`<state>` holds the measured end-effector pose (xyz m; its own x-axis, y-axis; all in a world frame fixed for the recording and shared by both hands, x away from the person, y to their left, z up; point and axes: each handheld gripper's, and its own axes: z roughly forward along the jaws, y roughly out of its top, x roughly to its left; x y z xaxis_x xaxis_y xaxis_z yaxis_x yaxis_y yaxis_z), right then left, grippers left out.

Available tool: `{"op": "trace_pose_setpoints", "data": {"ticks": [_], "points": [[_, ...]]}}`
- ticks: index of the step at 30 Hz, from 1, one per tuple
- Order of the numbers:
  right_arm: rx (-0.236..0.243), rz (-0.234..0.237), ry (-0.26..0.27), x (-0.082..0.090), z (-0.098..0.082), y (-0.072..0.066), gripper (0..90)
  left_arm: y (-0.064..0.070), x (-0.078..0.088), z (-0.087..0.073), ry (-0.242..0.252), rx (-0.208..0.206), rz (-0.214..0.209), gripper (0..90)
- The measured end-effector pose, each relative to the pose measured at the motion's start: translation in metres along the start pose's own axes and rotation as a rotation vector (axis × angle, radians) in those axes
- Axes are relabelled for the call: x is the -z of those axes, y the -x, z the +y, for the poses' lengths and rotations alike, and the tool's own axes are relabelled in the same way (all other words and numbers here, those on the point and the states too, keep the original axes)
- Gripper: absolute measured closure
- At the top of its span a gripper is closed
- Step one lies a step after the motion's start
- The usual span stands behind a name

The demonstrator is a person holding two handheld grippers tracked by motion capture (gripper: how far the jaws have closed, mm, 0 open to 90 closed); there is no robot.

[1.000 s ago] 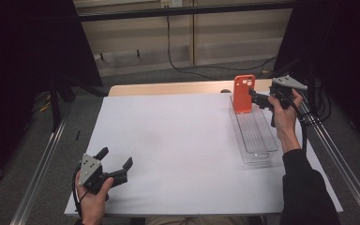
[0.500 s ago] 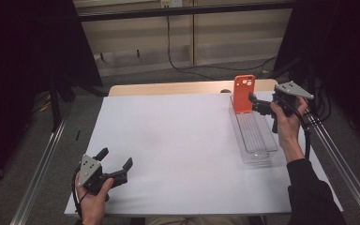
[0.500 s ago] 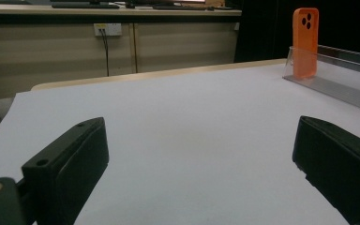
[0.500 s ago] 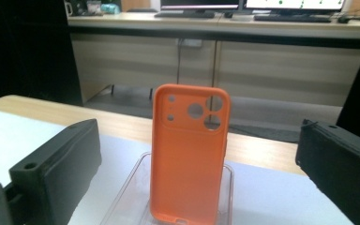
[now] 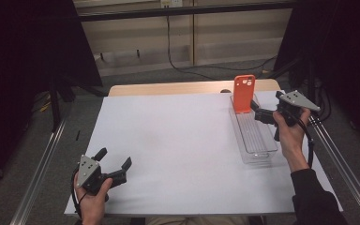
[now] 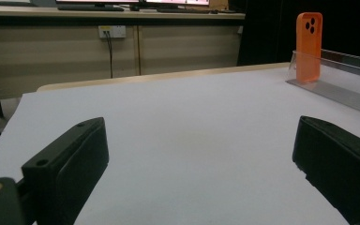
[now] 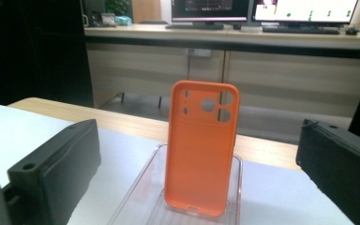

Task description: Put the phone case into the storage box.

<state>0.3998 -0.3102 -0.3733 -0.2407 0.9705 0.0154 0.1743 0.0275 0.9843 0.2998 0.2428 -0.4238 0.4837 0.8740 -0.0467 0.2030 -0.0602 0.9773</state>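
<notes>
— Where do we see the orange phone case (image 5: 243, 93)?
— It stands upright at the far end of the clear tray (image 5: 255, 140), on the right side of the white sheet (image 5: 178, 145) covering the table.
— And our right gripper (image 5: 262, 114)?
— We hold it just beside the case, above the tray, apart from it. Its jaws spread wide with nothing between them; in the right gripper view the case (image 7: 201, 147) sits framed in the gap.
— The left gripper (image 5: 115, 164)?
— Well apart, near the sheet's near left corner, jaws likewise released and empty.
— Beyond that?
— We see a bare wooden table edge (image 5: 178, 87), a cable (image 5: 168, 42) down the wall, and monitors (image 7: 262, 9) on a desk behind.
</notes>
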Motion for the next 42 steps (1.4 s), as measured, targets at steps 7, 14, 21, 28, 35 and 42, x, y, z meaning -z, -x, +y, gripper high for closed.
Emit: {"op": "trace_pose_setpoints", "data": {"ticks": [7, 14, 21, 28, 35, 42], "points": [[0.02, 0.016, 0.028, 0.014, -0.008, -0.008, 0.4, 0.0, 0.001, 0.0, 0.003, 0.0, -0.003, 3.8], [0.025, 0.051, 0.05, 0.03, -0.01, -0.015, 0.0, 0.0, 0.002, 0.001, 0.009, -0.001, -0.002, 3.8], [0.039, 0.059, 0.056, 0.043, -0.017, -0.023, 0.0, 0.001, 0.003, 0.001, 0.016, 0.0, -0.008, 3.8], [0.042, 0.074, 0.065, 0.06, -0.021, -0.029, 0.0, 0.001, 0.003, 0.001, 0.02, -0.006, -0.002, 3.9], [0.034, 0.046, 0.066, 0.074, -0.034, -0.034, 0.0, -0.001, 0.007, 0.002, 0.034, 0.012, 0.012, 3.9], [0.022, 0.023, 0.061, 0.088, -0.045, -0.039, 0.0, 0.001, 0.007, 0.001, 0.023, -0.009, 0.015, 3.9]]}}
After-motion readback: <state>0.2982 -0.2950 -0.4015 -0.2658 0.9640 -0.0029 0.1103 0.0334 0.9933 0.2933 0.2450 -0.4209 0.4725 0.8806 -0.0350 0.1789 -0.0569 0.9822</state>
